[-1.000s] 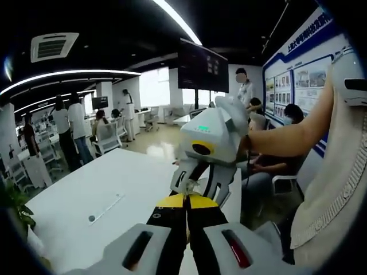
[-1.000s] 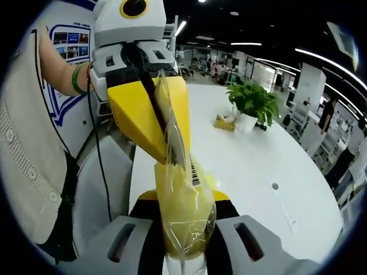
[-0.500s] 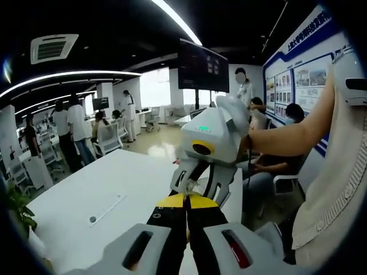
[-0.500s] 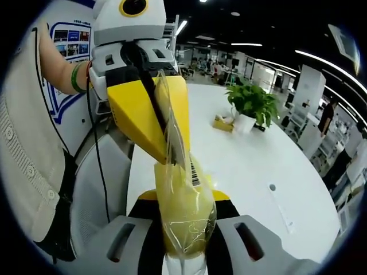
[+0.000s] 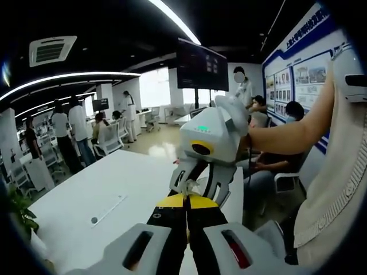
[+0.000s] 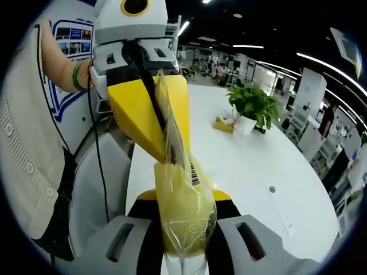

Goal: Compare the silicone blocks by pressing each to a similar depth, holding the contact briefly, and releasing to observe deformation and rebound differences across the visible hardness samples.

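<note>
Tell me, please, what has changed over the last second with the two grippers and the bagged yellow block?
Nothing has visibly moved. The right gripper stays shut on the clear bag holding a yellow block, and the left gripper still pinches the bag's upper edge. The white table and potted plant are as before.

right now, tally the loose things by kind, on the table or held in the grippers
potted plant: 1
small tan box: 1
flat white strip: 1
plastic bag with yellow contents: 1
total: 4
</note>
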`<control>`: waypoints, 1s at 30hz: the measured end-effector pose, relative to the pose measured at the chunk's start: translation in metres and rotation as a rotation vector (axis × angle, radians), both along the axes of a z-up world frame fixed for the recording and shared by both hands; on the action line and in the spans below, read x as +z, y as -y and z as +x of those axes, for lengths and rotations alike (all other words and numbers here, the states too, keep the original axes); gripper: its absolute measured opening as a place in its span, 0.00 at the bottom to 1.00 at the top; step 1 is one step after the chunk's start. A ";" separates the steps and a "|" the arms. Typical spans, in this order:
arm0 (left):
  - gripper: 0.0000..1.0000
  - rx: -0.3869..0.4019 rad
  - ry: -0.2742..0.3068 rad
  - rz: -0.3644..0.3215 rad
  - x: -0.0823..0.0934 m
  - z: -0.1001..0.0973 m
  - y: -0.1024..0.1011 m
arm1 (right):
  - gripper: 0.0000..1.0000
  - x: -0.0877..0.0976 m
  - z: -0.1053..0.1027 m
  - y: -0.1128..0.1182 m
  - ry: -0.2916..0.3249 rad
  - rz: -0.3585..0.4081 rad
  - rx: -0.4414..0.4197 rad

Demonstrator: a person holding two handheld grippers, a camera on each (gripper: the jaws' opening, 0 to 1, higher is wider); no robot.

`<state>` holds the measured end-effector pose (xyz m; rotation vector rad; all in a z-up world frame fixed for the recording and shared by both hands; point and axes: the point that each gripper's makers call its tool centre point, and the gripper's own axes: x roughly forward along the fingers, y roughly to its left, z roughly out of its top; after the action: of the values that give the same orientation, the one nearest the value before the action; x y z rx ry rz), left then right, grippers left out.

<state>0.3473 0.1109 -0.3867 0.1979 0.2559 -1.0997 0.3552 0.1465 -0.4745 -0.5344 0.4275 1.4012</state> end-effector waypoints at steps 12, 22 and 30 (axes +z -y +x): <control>0.00 0.012 -0.028 -0.009 -0.002 -0.001 0.004 | 0.22 -0.001 -0.002 0.004 -0.008 -0.005 0.014; 0.00 0.023 -0.043 -0.017 -0.004 0.001 0.004 | 0.24 -0.004 -0.001 0.005 0.000 -0.032 0.040; 0.00 0.042 -0.054 -0.030 -0.006 0.004 -0.001 | 0.26 -0.006 0.002 0.001 0.013 -0.033 0.061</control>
<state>0.3511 0.1118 -0.3923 0.1353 0.2904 -1.0681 0.3571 0.1453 -0.4809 -0.5871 0.4275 1.4507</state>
